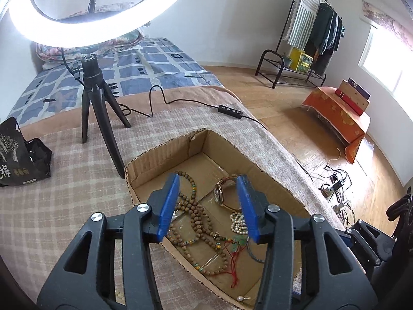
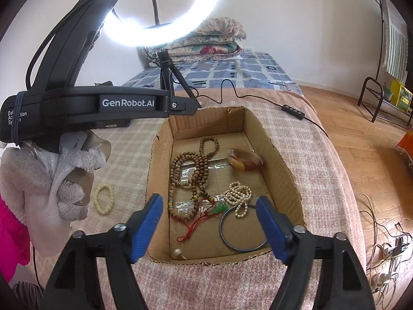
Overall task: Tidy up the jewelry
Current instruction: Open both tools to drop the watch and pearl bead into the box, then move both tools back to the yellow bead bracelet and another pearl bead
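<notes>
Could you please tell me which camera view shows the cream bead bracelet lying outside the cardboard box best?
The right wrist view: the cream bead bracelet lies in plain sight on the checked blanket, left of the cardboard box. The left wrist view does not show it at all.

One cardboard box (image 2: 281, 160) seen on bed. Inside box counted: one long wooden bead strand (image 2: 196, 173), one pearl strand (image 2: 238, 196), one blue bangle (image 2: 241, 230), one green pendant on red cord (image 2: 219, 208), one amber-toned piece (image 2: 245, 161), one loose pearl drop (image 2: 178, 252). One cream bead bracelet (image 2: 104, 199) counted outside box. One ring light (image 2: 165, 7) noted.
</notes>
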